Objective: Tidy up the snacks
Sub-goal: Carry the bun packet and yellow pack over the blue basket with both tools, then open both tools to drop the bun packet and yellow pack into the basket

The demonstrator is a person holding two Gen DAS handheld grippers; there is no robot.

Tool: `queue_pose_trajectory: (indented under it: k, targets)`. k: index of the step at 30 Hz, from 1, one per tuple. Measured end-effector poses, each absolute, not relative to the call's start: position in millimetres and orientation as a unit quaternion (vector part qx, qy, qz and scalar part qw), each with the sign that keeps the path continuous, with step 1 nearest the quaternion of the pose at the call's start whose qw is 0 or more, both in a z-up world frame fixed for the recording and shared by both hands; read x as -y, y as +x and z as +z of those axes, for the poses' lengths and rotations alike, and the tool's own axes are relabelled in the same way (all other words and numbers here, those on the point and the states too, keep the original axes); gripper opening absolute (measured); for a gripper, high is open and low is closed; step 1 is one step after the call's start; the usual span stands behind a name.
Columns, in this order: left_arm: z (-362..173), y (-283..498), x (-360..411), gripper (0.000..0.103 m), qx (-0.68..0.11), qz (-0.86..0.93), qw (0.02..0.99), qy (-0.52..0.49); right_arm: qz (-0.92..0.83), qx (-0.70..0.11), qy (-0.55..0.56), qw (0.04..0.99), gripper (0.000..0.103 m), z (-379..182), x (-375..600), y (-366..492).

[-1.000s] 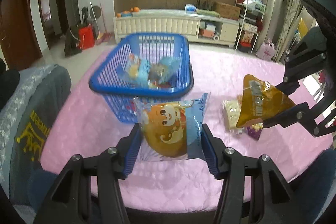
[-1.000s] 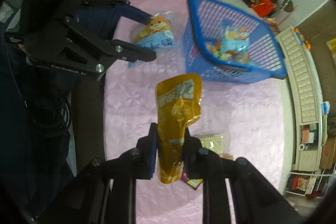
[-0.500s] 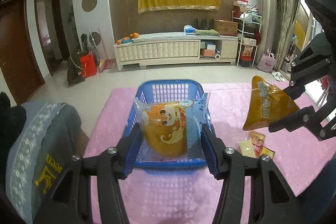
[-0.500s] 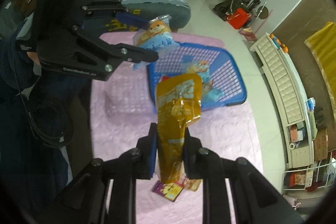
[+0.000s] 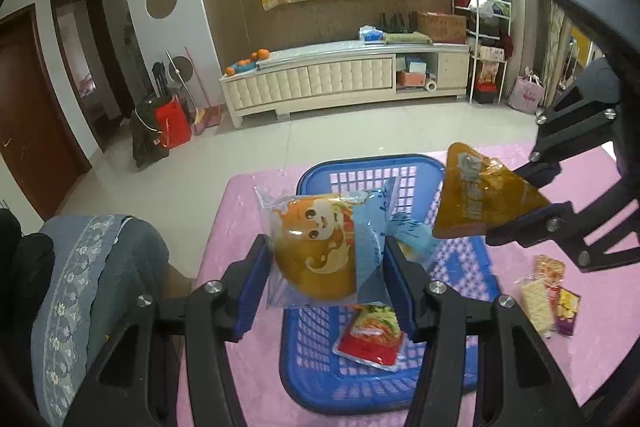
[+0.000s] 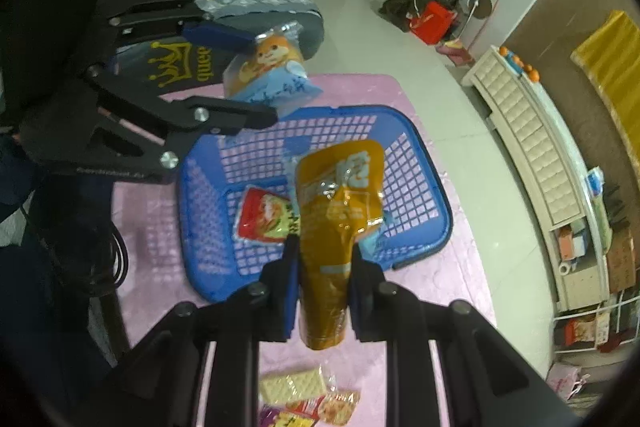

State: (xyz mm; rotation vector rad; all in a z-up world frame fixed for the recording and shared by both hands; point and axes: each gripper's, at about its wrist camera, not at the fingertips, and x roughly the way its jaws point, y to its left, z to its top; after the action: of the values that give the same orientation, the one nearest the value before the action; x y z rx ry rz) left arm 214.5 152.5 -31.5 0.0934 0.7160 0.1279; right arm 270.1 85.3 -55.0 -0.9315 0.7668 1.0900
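Both hands are at the carry-and-drop step of sorting snacks into the blue basket (image 5: pixel 372 393). The left gripper (image 5: pixel 324 267) has its fingers clamped on the cartoon bun packet (image 5: pixel 316 247), which sits between them above the basket's near-left part. The right gripper (image 6: pixel 322 283) has its fingers drawn narrow around the lower end of the amber pouch (image 6: pixel 336 215), whose top stands out ahead of the fingertips over the basket's interior. Beneath both sets of fingers the basket already holds a red packet (image 6: pixel 266 215) and a pale blue one. Judging by this, the next move calls for parting each pair of fingers so both packets fall inside the rim. 3 or so small snacks (image 5: pixel 550 301) remain on the pink worktop (image 5: pixel 600 331), beside the basket.
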Motion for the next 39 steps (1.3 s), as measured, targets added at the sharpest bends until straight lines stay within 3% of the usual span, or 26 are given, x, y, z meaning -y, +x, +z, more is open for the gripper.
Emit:
queue_pose_trajectory:
  k: [11, 12, 15, 16, 18, 39]
  targets:
    - [-55.6, 228.8, -180.4, 0.053, -0.38, 0.083, 0.921, -0.011, 0.456, -0.351, -0.462, 0.675, 0.026, -102.0, -136.2, 328.1]
    - [-56.2, 228.9, -180.5, 0.053, -0.381, 0.081, 0.921, -0.015, 0.444, -0.344, -0.475, 0.678, 0.034, -106.1, -139.5, 328.8]
    - [-58.3, 231.8, -179.4, 0.053, -0.387, 0.087, 0.918, -0.003, 0.417, -0.329, -0.485, 0.695, 0.071, -111.0, -140.7, 331.0]
    - [-58.0, 231.3, -177.4, 0.053, -0.389, 0.086, 0.917, -0.002, 0.426, -0.327, -0.473, 0.699, 0.079, -107.8, -137.3, 330.9]
    - [-56.0, 228.9, -174.8, 0.053, -0.389, 0.082, 0.918, -0.001, 0.422, -0.325, -0.454, 0.714, 0.085, -99.8, -128.8, 330.4]
    - [-15.9, 219.4, -143.8, 0.053, -0.371, 0.013, 0.928, -0.012, 0.324, -0.324, -0.298, 0.837, 0.086, -18.0, -26.3, 278.1]
